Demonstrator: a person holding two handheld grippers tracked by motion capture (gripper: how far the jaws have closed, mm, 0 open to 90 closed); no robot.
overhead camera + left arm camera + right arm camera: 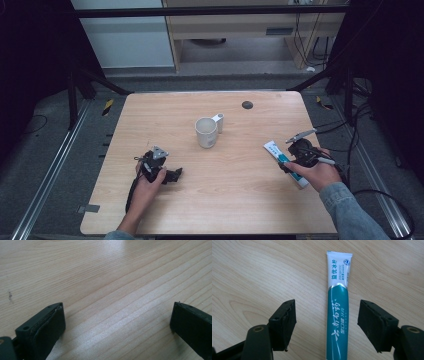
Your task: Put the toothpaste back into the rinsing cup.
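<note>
your right gripper (327, 325) hovers with jaws wide, straddling the toothpaste tube (337, 315), whose long axis runs straight ahead between them near the table's (200, 200) right edge. your left gripper (117, 322), jaws wide and empty, sits well apart.

mug (206, 132) center table (230, 200), toothpaste tube (274, 148) right

Pale wood-grain table (112, 277) with a soft sheen — glossy toothpaste tube (337, 315).
</note>
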